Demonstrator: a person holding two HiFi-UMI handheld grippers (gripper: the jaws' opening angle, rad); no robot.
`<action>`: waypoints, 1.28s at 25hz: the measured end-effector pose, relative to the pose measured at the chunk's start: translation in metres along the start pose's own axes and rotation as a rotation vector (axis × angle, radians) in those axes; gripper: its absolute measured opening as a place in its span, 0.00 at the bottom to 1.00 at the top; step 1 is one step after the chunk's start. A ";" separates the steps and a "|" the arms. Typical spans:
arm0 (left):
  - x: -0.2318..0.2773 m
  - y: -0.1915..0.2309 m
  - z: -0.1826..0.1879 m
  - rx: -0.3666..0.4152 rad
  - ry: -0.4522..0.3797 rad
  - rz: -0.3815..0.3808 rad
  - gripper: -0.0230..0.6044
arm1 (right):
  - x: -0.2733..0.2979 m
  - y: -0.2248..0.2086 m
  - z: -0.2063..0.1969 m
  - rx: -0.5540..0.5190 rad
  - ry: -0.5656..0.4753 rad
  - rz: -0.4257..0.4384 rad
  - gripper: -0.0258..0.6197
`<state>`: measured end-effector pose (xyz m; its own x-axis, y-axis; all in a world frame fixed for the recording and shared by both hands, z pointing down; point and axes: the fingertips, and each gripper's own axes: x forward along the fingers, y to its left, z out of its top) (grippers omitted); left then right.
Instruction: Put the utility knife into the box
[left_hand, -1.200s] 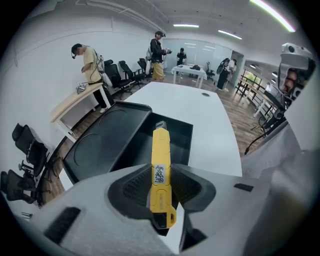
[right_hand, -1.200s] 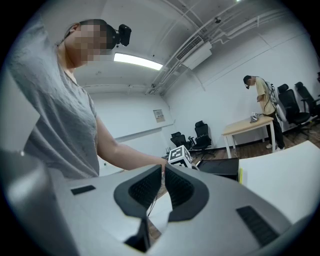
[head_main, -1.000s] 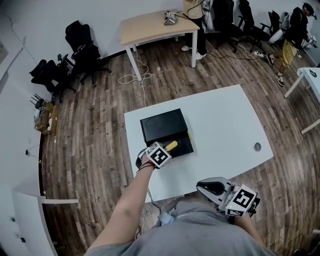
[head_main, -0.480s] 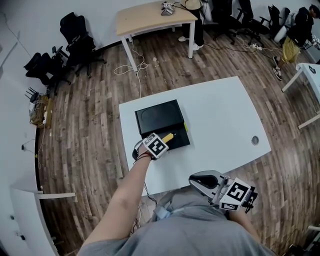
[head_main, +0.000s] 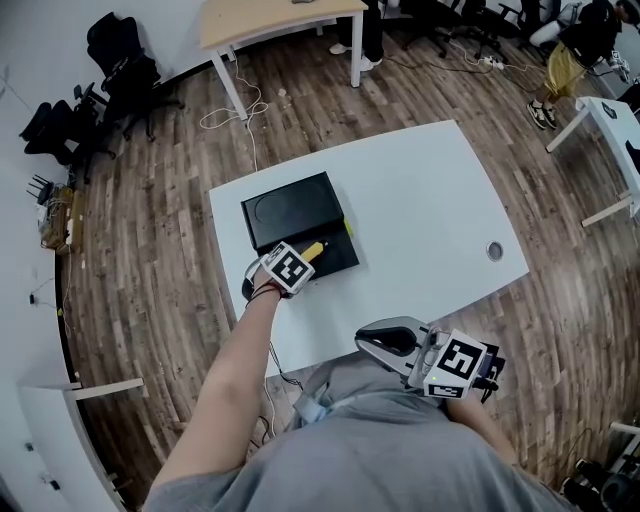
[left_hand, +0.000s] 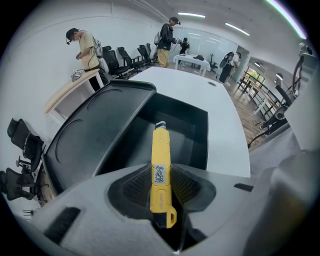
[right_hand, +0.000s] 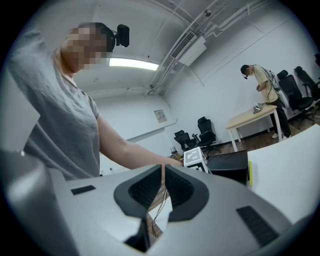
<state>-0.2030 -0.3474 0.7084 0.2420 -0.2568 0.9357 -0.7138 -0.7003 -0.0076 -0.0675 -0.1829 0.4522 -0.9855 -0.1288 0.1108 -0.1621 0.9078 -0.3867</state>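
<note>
Two hand-held grippers show in the head view. The left hand-held gripper (head_main: 300, 258) is at the near side of the black box (head_main: 290, 212), which lies open on the white surface (head_main: 420, 215). It holds the yellow utility knife (head_main: 314, 248), and the knife sticks out over the box. The right hand-held gripper (head_main: 385, 340) is low by the surface's near edge, close to the person's body and well apart from the box.

In the left gripper view, the jaws are clenched on the knife's back half, one pad on each side. The knife's tip points out over the deep, open part of the box. I cannot tell if it touches the box.

In the right gripper view, the jaws are pressed together with nothing between them. Behind them are the person's arm (right_hand: 125, 150) and, farther off, the box on the surface.
</note>
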 end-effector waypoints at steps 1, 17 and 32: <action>0.001 0.001 0.000 -0.002 0.004 0.000 0.24 | 0.000 -0.001 0.000 0.001 0.000 0.001 0.09; 0.025 -0.011 -0.007 -0.013 0.035 -0.075 0.24 | -0.005 -0.014 -0.005 0.026 0.006 -0.021 0.09; 0.028 -0.014 -0.012 0.167 -0.058 -0.122 0.24 | 0.002 -0.016 -0.010 0.045 0.016 -0.028 0.09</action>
<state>-0.1942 -0.3372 0.7385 0.3608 -0.1976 0.9115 -0.5591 -0.8280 0.0418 -0.0668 -0.1939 0.4675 -0.9796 -0.1469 0.1369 -0.1920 0.8851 -0.4239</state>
